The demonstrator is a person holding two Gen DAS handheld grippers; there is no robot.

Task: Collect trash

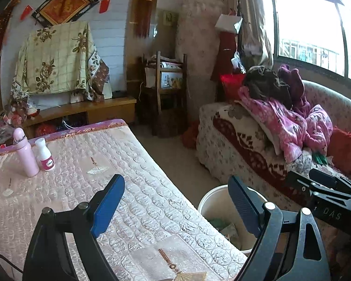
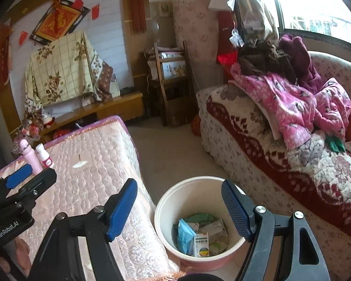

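Both of my tools are empty right now. The left tool [image 1: 175,201] has its blue pads spread wide with nothing between them, and the right tool [image 2: 179,207] is also wide, hanging above the bin [image 2: 170,194] on the floor. The bin sits in the gap between the counter [image 2: 86,187], which is covered in a quilted pink cloth, and the sofa [image 2: 257,164]. The trash [image 2: 200,234] already lies in the bottom of it: a small medicine box, a blue packet, some green and pale wrappers.

I see no loose scraps left on the counter, so I judge the collecting close to finished. What stands there is a pink flask [image 1: 25,154] and a white bottle [image 1: 45,155], touching or nearly so, upright at the far corner. If either one counts as trash, I would take the bottle with the left tool, since that side is nearer. I would come in level from the open side, pads either side of its body, so I don't knock the flask over.

The soft cloth may let an upright thing tip when nudged. The sofa carries a heap of pink bedding [image 2: 292,107] and dark clothes, well apart from my path. The bin's rim sits just beside the counter's hanging edge, so a drop needs to clear the cloth first.
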